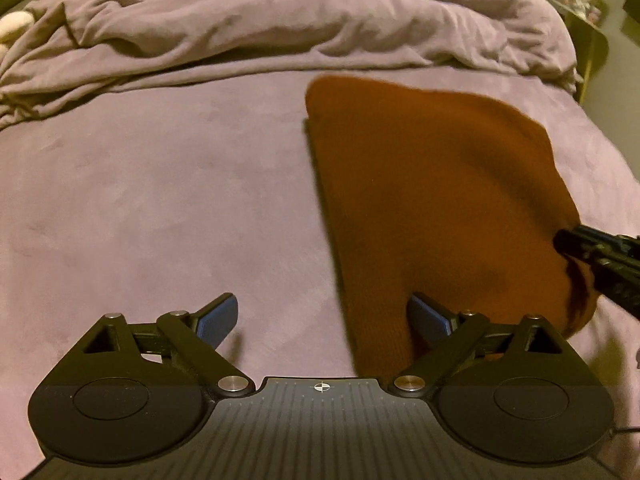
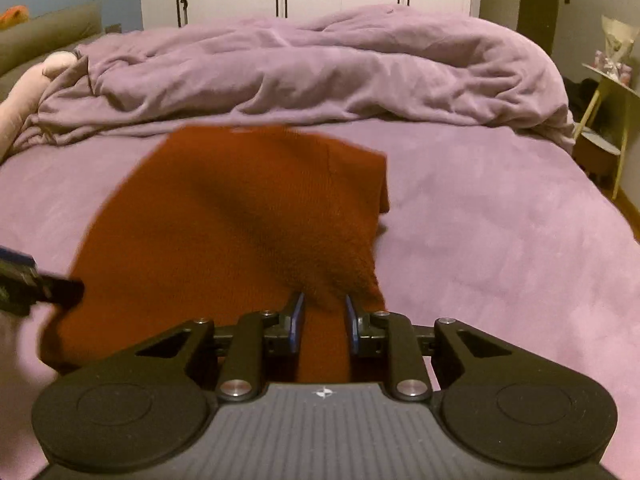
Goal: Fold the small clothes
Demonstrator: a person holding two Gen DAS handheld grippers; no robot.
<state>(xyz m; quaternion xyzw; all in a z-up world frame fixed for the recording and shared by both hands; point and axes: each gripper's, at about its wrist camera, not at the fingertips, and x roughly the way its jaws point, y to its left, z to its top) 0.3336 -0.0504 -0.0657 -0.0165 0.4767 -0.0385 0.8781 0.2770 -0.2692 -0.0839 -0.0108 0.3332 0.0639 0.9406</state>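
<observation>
A rust-orange knit garment [image 2: 224, 220] lies spread on the purple bed [image 1: 160, 200], a rumpled duvet [image 2: 320, 68] behind it. The right gripper [image 2: 322, 320] has its 2 fingers clenched on the garment's near edge (cloth bunched between them). The left gripper [image 1: 322, 318] hovers beside the garment's left edge, fingers released and spread wide.

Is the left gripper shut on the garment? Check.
No: the left gripper is open, its jaws wide apart around the garment's near edge.
</observation>
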